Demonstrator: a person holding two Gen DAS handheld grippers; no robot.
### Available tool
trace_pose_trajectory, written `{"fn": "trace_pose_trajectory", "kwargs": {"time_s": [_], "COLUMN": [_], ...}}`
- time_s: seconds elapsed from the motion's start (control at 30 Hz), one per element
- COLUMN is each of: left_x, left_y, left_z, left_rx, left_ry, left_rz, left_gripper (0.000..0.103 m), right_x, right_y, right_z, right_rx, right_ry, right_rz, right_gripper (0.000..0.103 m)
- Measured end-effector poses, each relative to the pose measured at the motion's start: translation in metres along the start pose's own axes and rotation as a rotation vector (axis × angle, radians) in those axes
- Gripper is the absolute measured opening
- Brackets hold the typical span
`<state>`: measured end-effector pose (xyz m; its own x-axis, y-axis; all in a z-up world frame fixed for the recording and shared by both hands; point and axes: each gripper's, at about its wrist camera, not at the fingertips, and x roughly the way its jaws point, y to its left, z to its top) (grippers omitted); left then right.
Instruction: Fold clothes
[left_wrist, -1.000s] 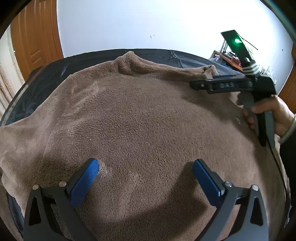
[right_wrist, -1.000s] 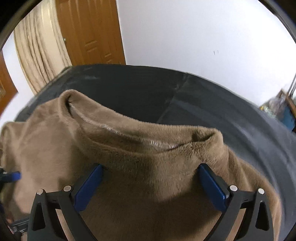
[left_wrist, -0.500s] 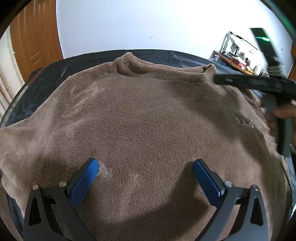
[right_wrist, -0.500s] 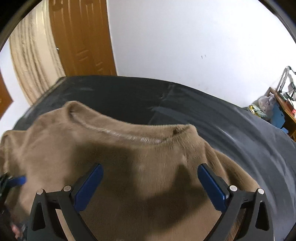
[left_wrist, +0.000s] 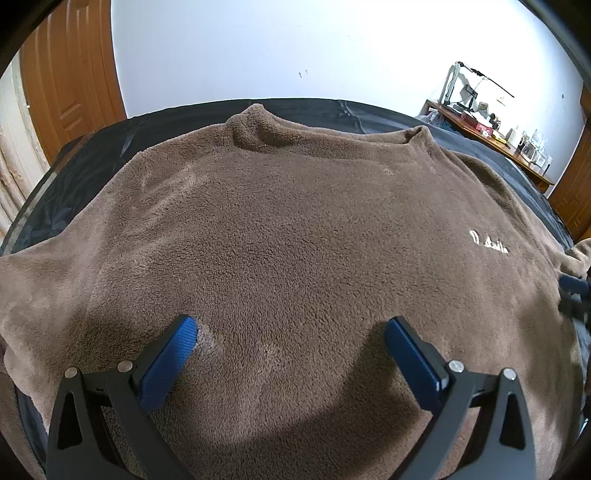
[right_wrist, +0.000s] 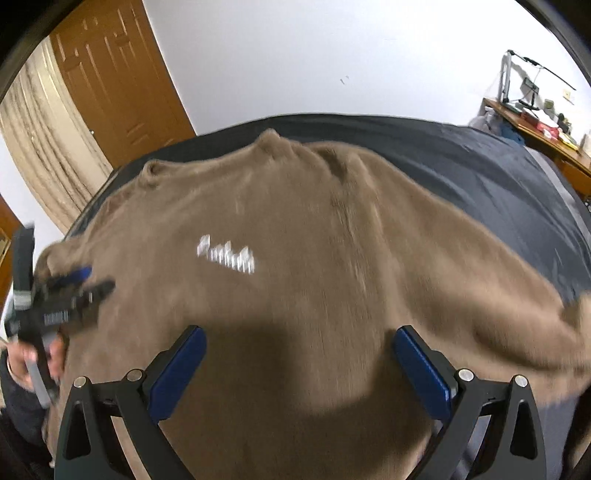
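1. Your left gripper (left_wrist: 290, 354) hangs low over the near part of the sweater (left_wrist: 295, 229), close to the near edge of the bed (left_wrist: 92, 158). Its blue fingers (left_wrist: 168, 363) are spread wide and hold nothing; the left one looks to be just brushing the fleece.
2. The sweater lies front up, spread flat over the dark sheet. Its collar (left_wrist: 325, 136) points to the far edge of the bed, and white lettering (left_wrist: 489, 245) sits on the chest toward the right.
3. One sleeve runs off toward the bed's left edge, the other toward its right edge. Neither is turned in, and the body shows no crease.
4. Your right gripper (right_wrist: 299, 363) hovers over the right part of the sweater, fingers wide apart and empty. That view is blurred, so I cannot tell whether they touch the cloth.
5. By my reading the folding has not begun: the sweater is only laid out. Both sleeves, and then the body, remain to be folded.
6. No basket, box or drawer shows on the bed. A cluttered desk (left_wrist: 491, 131) stands beyond the bed's far right corner; its items are too small to name.
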<state>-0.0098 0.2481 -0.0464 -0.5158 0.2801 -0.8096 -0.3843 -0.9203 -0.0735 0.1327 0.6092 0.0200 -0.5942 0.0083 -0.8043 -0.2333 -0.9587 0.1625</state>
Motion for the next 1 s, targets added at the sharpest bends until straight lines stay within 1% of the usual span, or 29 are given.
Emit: {"fn": "trace_pose_trajectory", "kwargs": {"time_s": [0.13, 0.2, 0.27, 0.33, 0.37, 0.53, 0.6, 0.7, 0.8, 0.83, 0.87, 0.93, 0.97, 1.0], "left_x": [-0.001, -0.001, 0.000, 0.000, 0.000, 0.000, 0.000, 0.000, 0.000, 0.000, 0.000, 0.001, 0.001, 0.001], "left_y": [0.001, 0.002, 0.002, 0.001, 0.001, -0.001, -0.001, -0.001, -0.001, -0.001, -0.001, -0.001, -0.001, -0.001], "left_z": [0.000, 0.000, 0.000, 0.000, 0.000, 0.000, 0.000, 0.001, 0.001, 0.001, 0.001, 0.001, 0.001, 0.001], "left_rx": [-0.005, -0.008, -0.010, -0.008, -0.007, -0.003, -0.003, -0.003, -0.002, -0.002, -0.002, -0.002, -0.002, -0.003], "left_ry": [-0.004, -0.006, -0.007, -0.006, -0.006, -0.004, -0.004, -0.004, -0.004, -0.004, -0.004, -0.004, -0.004, -0.004], "left_rz": [-0.009, -0.015, -0.017, -0.015, -0.013, -0.006, -0.005, -0.005, -0.005, -0.005, -0.005, -0.005, -0.005, -0.005], "left_gripper": [0.102, 0.102, 0.102, 0.102, 0.102, 0.102, 0.102, 0.102, 0.102, 0.102, 0.102, 0.102, 0.102, 0.102], "right_x": [-0.015, -0.025, -0.041, -0.058, -0.068, -0.123, -0.144, -0.168, -0.175, -0.175, -0.175, -0.172, -0.169, -0.165], "right_y": [-0.002, -0.008, -0.022, -0.043, -0.058, -0.143, -0.174, -0.207, -0.233, -0.241, -0.249, -0.264, -0.269, -0.271], "right_z": [-0.026, -0.038, -0.049, -0.064, -0.073, -0.121, -0.141, -0.160, -0.169, -0.170, -0.172, -0.175, -0.174, -0.172], "right_rx": [-0.011, 0.007, 0.051, 0.125, 0.182, 0.510, 0.623, 0.732, 0.804, 0.825, 0.846, 0.881, 0.889, 0.887], "right_ry": [-0.017, -0.038, -0.070, -0.112, -0.136, -0.256, -0.312, -0.383, -0.411, -0.412, -0.414, -0.415, -0.415, -0.413], "right_rz": [-0.012, -0.019, -0.046, -0.078, -0.092, -0.141, -0.146, -0.144, -0.135, -0.132, -0.129, -0.098, -0.084, -0.074], "right_gripper": [0.103, 0.103, 0.103, 0.103, 0.103, 0.103, 0.103, 0.102, 0.094, 0.087, 0.077, 0.066, 0.062, 0.062]}}
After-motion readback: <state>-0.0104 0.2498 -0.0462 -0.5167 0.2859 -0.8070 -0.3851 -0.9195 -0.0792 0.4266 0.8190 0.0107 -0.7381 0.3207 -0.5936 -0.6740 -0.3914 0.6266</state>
